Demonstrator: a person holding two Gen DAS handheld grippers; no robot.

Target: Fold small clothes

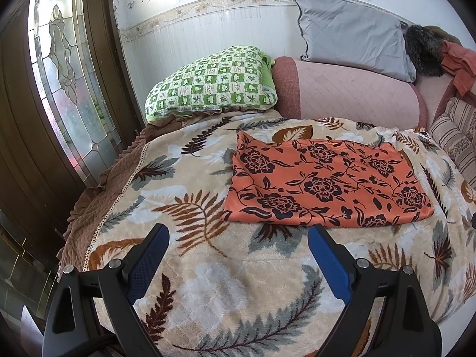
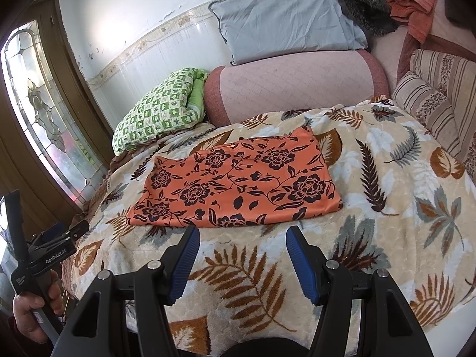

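1. Left wrist view: my left gripper (image 1: 238,238) hangs over the bed with its blue fingers (image 1: 327,263) spread wide and nothing between them. Just beyond the fingertips lies the orange flowered garment (image 1: 324,181), flat on the leaf-patterned blanket (image 1: 190,255). It looks already folded into a neat rectangle, so I judge I am holding back at its near edge to choose the next fold.

2. Still in that view, the blanket covers the bed. At the head sit a green checked pillow (image 1: 214,84), a pink bolster (image 1: 351,89) and a grey pillow (image 1: 351,32) against a white wall. A dark wooden door with patterned glass (image 1: 62,74) stands to the left.

3. Right wrist view: my right gripper (image 2: 242,242) has its fingers (image 2: 184,263) partly apart and empty, aimed at the garment's near edge, close to it but not touching. I judge this lines both tools up on the same edge.

4. In the same view, my left hand (image 2: 32,312) grips the other tool's handle at the lower left, beside the bed. A striped cushion (image 2: 428,104) lies at the right, and crumpled orange cloth (image 2: 413,6) sits in the far corner.
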